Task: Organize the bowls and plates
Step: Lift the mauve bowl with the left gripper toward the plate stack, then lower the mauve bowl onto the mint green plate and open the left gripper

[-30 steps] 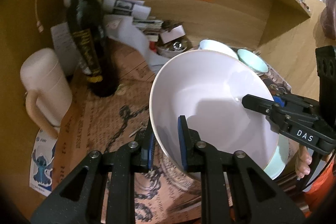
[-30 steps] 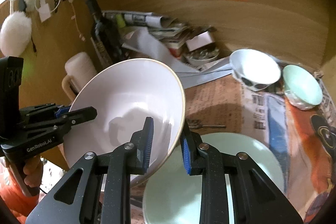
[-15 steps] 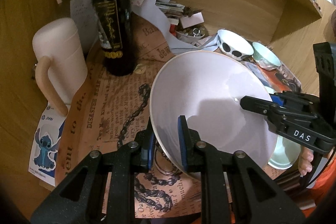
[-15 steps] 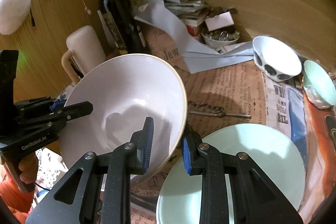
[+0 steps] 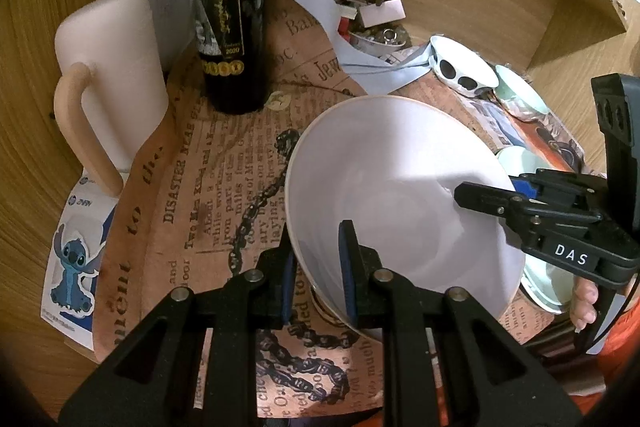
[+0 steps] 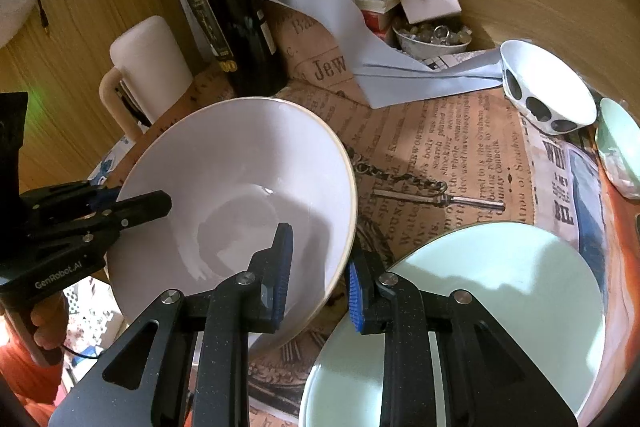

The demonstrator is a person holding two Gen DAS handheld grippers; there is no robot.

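A large white bowl (image 5: 400, 195) with a thin gold rim is held between both grippers above the newspaper-covered table. My left gripper (image 5: 316, 271) is shut on its left rim. My right gripper (image 6: 318, 267) is shut on its right rim; it also shows in the left wrist view (image 5: 516, 195). The bowl shows in the right wrist view (image 6: 240, 195) too. A pale green plate (image 6: 480, 307) lies on the table below and right of the bowl. A white bowl with black spots (image 6: 544, 87) and a small pale green bowl (image 6: 620, 147) sit at the far right.
A dark wine bottle (image 5: 228, 7) and a cream jug with a handle (image 5: 108, 67) stand at the left back. Papers, books and a small dish of metal bits (image 6: 432, 35) are piled against the wooden back wall. Printed newspaper (image 6: 440, 155) covers the table.
Both grippers have moved up and back with the white bowl, so more of the table, the green plate and the spotted bowl now show. The grip on the bowl is unchanged.
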